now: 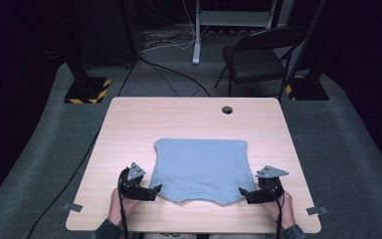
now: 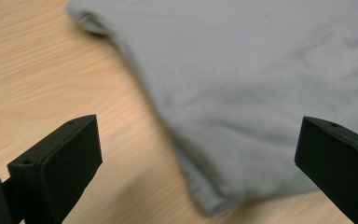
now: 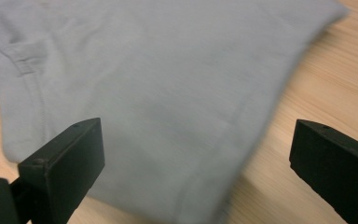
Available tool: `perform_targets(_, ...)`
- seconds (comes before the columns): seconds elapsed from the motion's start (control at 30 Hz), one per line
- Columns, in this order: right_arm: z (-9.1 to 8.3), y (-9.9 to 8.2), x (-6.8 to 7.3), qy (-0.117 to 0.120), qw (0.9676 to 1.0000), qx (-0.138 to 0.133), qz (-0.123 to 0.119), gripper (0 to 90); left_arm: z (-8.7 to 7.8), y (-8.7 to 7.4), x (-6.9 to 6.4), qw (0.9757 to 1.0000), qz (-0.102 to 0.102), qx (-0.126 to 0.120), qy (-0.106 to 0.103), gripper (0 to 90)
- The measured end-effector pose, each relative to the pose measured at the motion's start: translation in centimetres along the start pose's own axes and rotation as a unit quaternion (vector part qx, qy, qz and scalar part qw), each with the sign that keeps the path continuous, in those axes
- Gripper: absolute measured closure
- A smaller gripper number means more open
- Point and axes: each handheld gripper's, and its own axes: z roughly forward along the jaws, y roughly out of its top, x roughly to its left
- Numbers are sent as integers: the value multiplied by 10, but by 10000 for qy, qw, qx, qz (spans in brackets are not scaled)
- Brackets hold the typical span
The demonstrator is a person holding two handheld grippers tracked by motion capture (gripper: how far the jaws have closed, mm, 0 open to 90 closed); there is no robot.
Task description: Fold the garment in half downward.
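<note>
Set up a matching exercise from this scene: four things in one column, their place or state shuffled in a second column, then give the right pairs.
Things:
1. light blue shirt
2. left gripper
3. right gripper
4. folding chair

Place or state:
A. open, at the shirt's near right corner
B. on the floor beyond the table
C. lying folded, flat on the tabletop
D. open, at the shirt's near left corner

Pairs: 1-C, 2-D, 3-A, 4-B

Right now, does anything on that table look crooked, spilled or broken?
Nothing stands out. The light blue folded shirt lies flat on the table, and both open grippers, left and right, sit at its near corners.
</note>
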Motion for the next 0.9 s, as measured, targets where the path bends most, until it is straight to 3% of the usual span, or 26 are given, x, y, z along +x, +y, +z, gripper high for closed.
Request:
perform_targets(0.27, -20, -26, -21, -422, 9983, 17, 399, 30, -15, -19, 22, 9984, -377, 149, 404, 2)
perform_targets(0.47, -28, -42, -28, -581, 9966, 101, 581, 31, -20, -29, 32, 9962, -611, 296, 546, 2)
perform_targets(0.63, -30, -49, -30, -624, 9958, 146, 649, 32, -20, -34, 36, 9949, -696, 411, 599, 1)
perform_targets(0.9, -29, -49, -30, -654, 9959, 214, 582, 36, -20, -36, 36, 9945, -671, 397, 700, 1)
